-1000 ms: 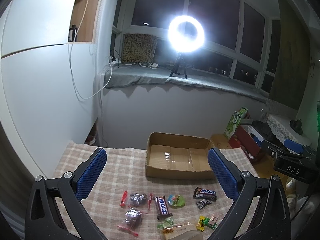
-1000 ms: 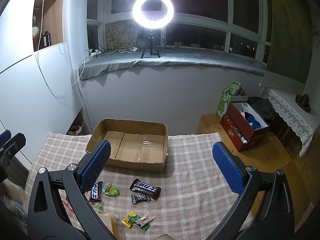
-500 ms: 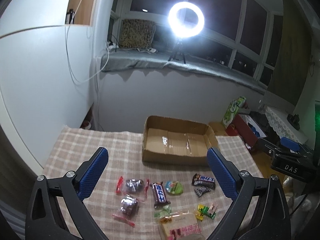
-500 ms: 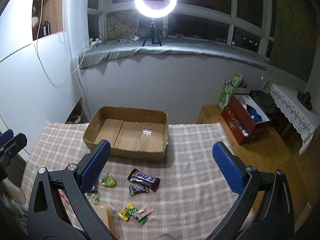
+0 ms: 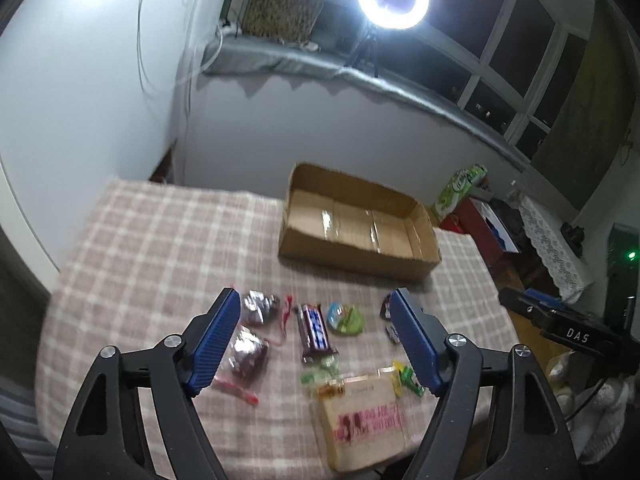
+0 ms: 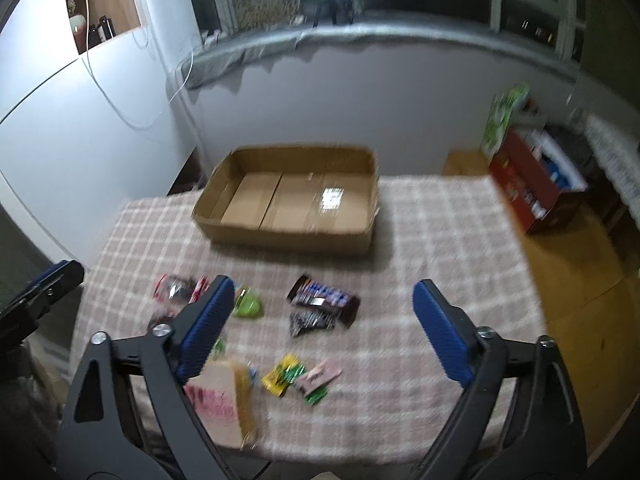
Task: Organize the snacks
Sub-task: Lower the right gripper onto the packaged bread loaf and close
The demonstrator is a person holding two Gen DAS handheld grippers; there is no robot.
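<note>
**Both tools lowered over the snacks, nothing picked yet**

Left wrist view: my left tool (image 5: 316, 332) hangs over the near row of snacks on the checked bench (image 5: 160, 248). Its jaws have just been closing but are spread, with nothing pinched between them. Framed between the pads lie the chocolate bar (image 5: 315, 330) and the round green sweet (image 5: 346, 318); 2 dark foil packets (image 5: 252, 336) sit just beside the left pad. The pink-printed bag (image 5: 366, 420) lies nearest to me. The cardboard box (image 5: 356, 220) stands empty at the far side. I judge this the reach for the first snack: next I must lower onto 1 item, likely the bar, and close on it alone.

Right wrist view: my right tool (image 6: 320, 320) has also just been closing, yet it is spread and holds nothing. Under it lie 2 dark wrapped bars (image 6: 324, 304), touching each other, and small yellow and green sweets (image 6: 294, 378) nearer me. The snacks crowd together, so catching a neighbour is the risk. The way to the box looks open. A red crate (image 6: 536, 196) stands on the floor, off the bench.
</note>
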